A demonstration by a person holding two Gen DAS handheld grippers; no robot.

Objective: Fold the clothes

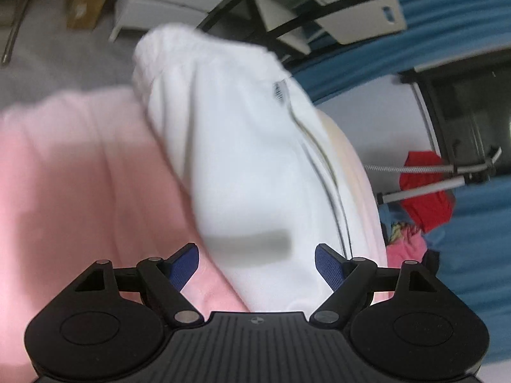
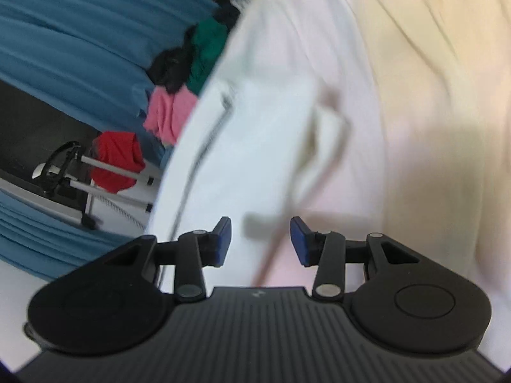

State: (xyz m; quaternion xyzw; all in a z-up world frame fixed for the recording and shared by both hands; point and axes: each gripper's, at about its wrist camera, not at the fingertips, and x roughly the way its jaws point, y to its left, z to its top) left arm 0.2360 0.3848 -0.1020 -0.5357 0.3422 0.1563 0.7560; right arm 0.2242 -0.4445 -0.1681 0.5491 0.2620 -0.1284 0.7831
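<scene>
We start at the left. The left claw (image 1: 257, 265) stands wide open and holds nothing; its blue pads (image 1: 185, 266) sit either side of the white garment (image 1: 249, 146) without gripping it. That garment lies on a pink cloth (image 1: 80, 175), which covers the surface below; we cannot tell whether that surface is a table or a bed. The white garment shows a label (image 1: 278, 91) and a dark seam line (image 1: 322, 166), and it looks narrowed into a long strip, so we judge that at least one lengthwise fold is in place. Blur prevents us from confirming edge alignment.

Further right, a heap of unfolded clothes (image 2: 172, 95) lies against blue drapery (image 2: 80, 25), with a red item (image 2: 116, 162) hung on a metal rack (image 2: 95, 178).

The right claw (image 2: 260, 239) is also open, more narrowly, and empty. It hovers over the garment beside a raised flap (image 2: 325, 140).

We judge the task as partway: this piece needs its cross fold, and the heap remains untouched.
</scene>
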